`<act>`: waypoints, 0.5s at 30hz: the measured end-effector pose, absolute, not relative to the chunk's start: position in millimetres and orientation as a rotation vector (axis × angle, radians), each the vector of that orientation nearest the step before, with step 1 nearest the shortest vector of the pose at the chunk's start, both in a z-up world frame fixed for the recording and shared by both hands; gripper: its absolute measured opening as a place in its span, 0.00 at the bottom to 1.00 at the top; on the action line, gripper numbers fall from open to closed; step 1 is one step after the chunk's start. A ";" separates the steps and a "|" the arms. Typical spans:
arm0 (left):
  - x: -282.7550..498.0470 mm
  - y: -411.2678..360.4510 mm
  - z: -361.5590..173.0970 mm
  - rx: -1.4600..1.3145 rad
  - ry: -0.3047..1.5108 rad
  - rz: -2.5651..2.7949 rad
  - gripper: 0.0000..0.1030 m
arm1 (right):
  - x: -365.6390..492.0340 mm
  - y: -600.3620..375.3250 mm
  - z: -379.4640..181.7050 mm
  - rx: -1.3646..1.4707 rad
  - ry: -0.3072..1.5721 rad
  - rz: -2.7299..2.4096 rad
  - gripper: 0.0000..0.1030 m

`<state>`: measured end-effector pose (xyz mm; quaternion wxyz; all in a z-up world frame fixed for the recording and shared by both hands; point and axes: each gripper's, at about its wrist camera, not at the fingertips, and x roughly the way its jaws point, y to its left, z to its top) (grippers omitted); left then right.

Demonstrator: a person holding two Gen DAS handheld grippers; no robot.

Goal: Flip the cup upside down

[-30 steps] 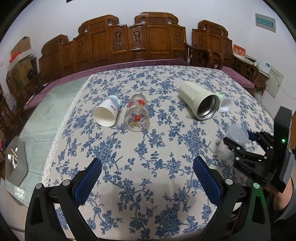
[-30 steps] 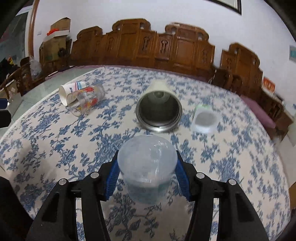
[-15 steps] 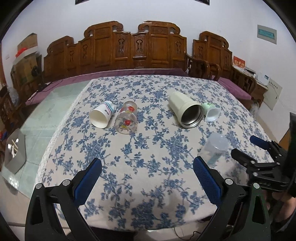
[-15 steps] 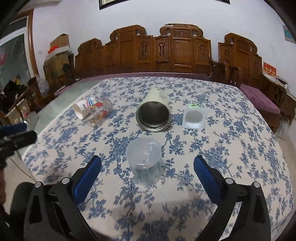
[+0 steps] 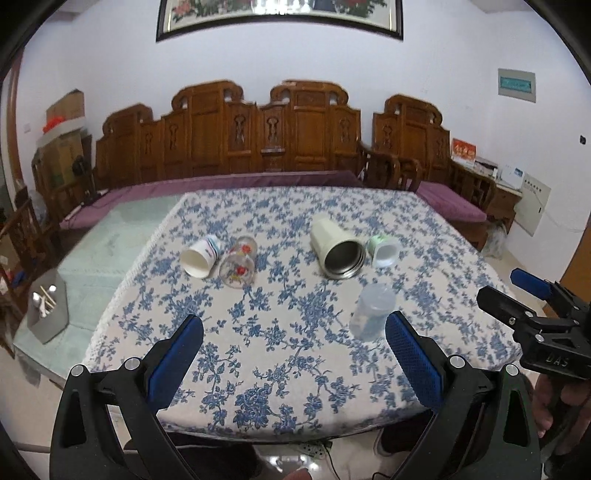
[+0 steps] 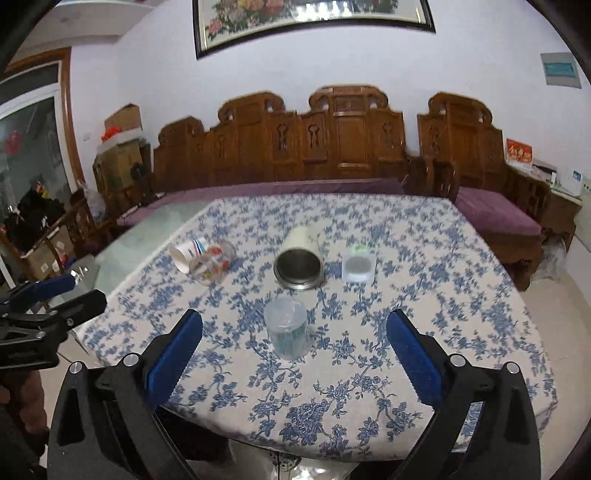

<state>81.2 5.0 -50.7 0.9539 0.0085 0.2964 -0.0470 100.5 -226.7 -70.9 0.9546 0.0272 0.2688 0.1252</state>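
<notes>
paper cup (image 5: pixel 200 257): on its side, mouth toward the camera, touching the glass
printed glass (image 5: pixel 239 263): on its side, just right of the paper cup
steel tumbler (image 5: pixel 338 247): on its side, open end forward
small white cup (image 5: pixel 384 251): on its side, just beside the tumbler's mouth
bench (image 5: pixel 280 354): blue-flowered cloth
carved wooden seats (image 6: pixel 332 140): along the wall behind

I am looking into a living room in a home. A big carved wooden bench (image 6: pixel 332 144) with purple cushions (image 6: pixel 495 218) is sitting by the wall. A framed flower picture (image 6: pixel 314 22) is hanging above it, and a flowery tablecloth (image 6: pixel 406 314) is covering the table.
</notes>
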 end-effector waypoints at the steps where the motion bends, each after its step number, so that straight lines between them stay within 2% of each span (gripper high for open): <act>1: 76.1 3.8 -46.4 0.017 0.591 -0.094 0.92 | 92.5 -227.7 -64.5 0.057 0.526 0.257 0.98; 15: 36.3 -4.4 -16.5 0.046 0.485 -0.053 0.92 | 57.0 -225.7 -38.5 0.063 0.425 0.244 0.98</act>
